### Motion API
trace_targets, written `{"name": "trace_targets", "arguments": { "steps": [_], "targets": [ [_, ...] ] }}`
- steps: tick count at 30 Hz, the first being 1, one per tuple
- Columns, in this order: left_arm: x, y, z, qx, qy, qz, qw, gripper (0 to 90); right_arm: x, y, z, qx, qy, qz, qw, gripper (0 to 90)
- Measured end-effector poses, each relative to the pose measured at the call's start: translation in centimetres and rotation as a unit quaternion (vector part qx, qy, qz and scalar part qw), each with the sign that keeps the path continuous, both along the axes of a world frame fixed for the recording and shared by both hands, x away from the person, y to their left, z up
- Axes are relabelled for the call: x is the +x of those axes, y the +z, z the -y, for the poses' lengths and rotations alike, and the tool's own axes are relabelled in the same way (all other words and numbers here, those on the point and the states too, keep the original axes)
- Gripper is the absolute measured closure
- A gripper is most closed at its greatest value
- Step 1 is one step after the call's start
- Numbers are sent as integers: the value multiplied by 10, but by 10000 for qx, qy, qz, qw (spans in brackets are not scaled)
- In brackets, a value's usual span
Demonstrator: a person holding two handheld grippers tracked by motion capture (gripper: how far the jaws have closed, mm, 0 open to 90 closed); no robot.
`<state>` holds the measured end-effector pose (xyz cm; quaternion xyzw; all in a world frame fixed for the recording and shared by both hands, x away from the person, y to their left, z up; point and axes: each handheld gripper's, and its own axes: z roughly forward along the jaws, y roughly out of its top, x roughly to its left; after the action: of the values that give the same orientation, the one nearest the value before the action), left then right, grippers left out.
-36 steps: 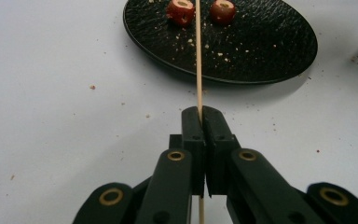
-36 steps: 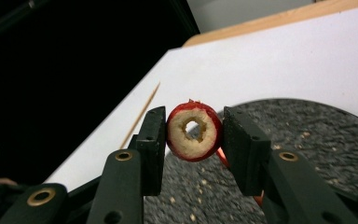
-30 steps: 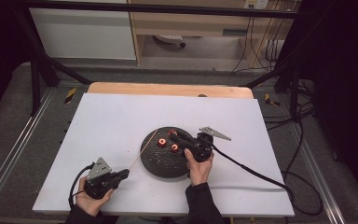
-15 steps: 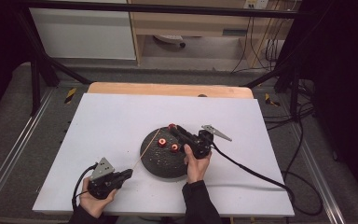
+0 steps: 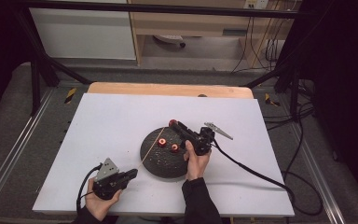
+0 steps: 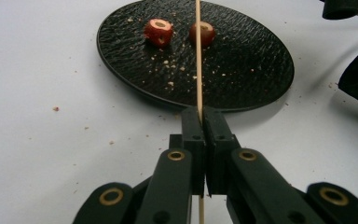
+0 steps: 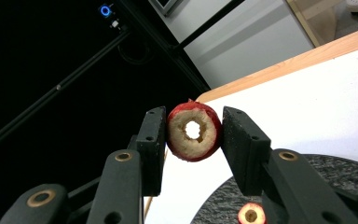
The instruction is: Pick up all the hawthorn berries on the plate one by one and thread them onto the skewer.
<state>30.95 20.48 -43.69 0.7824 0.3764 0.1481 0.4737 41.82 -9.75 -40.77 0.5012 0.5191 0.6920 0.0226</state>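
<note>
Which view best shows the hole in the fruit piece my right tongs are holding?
The right gripper view: the held fruit piece faces the camera, its cored hole open between the pads. The high view shows it as a small red dot at the tong tips.

Two fruit pieces [image 5: 168, 145] are set on a plate [image 5: 161, 163] placed mid-table [image 5: 121, 116], a skewer [image 5: 151, 147] laid across its left edge.

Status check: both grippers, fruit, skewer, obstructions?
Left gripper shut on skewer. Right gripper shut on cored fruit. Two fruits on plate. Path clear.
</note>
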Motion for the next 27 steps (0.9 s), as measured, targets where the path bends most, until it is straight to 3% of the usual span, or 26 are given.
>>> {"name": "trace_targets", "arguments": {
  "steps": [10, 27],
  "targets": [
    [0, -2, 10, -84, -22, -40, 10000, 878, 3, 0, -1, 262, -118, 44, 9996, 615],
    [0, -3, 17, -172, -22, -70, 9998, 878, 1, -7, -5, 450, -181, 104, 9988, 615]
  ]
}}
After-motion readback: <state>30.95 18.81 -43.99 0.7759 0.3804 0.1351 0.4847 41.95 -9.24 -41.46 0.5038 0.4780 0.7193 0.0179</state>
